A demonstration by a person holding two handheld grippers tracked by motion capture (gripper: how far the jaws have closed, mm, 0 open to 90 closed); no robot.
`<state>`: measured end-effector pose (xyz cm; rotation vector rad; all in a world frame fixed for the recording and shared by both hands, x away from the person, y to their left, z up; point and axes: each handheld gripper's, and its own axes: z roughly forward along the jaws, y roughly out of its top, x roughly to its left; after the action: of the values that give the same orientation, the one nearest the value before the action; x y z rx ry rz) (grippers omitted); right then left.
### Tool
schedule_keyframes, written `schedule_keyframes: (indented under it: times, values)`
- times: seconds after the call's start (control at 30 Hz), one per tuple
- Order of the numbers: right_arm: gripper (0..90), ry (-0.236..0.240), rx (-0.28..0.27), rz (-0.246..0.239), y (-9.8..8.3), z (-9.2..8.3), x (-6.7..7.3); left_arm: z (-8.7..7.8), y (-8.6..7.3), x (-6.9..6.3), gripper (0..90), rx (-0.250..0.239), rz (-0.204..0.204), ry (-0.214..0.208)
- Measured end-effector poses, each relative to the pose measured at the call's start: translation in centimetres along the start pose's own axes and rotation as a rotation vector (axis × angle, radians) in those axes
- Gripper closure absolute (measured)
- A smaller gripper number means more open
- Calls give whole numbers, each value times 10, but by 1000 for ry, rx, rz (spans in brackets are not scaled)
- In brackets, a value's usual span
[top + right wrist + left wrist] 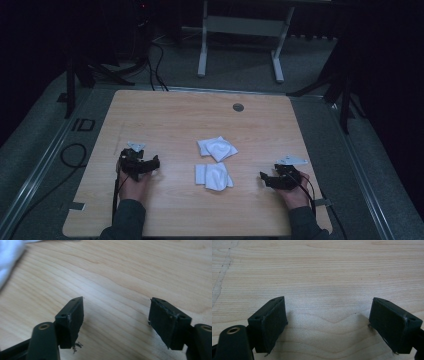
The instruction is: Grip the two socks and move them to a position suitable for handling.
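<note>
High view: two white cloths mid-counter, between both hands
Left tongs: jaws wide, nothing gripped
Right tongs: spread apart too, nothing gripped, cloths nearby

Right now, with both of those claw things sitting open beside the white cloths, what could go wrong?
The two white cloths lie nearly touching, so a grab at one may drag the other. Each is crumpled and soft, so the right gripper or left gripper might pinch a single layer and unfold it, or scrape the wooden table.
</note>
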<state>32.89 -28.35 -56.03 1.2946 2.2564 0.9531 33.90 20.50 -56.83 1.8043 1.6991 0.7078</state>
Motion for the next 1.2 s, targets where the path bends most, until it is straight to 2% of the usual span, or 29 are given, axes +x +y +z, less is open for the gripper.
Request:
schedule_keyframes:
  times: [0.23,0.37,0.4,0.47,0.5,0.6,0.67,0.87,1.2]
  values:
    - [439,30,-18,-44,4,-9,12,0,0,0,143,1,4,-3]
    - [576,52,-19,-81,5,-13,21,0,0,-1,143,-1,4,-6]
    - [643,51,-17,-99,6,-14,24,0,0,-1,143,-1,4,-6]
    - [709,33,3,-112,8,-15,30,0,0,-1,143,-1,4,-6]
    - [758,41,9,-116,8,-15,32,0,0,-1,143,-1,4,-6]
    - [855,65,20,-145,9,-15,41,0,0,-1,143,0,4,-6]
    - [885,73,29,-165,10,-14,48,0,0,-1,143,0,4,-6]
    - [890,109,37,-210,15,-9,68,0,0,-1,143,0,4,-6]
    - [792,161,41,-279,32,1,98,0,0,-1,143,-1,4,-6]
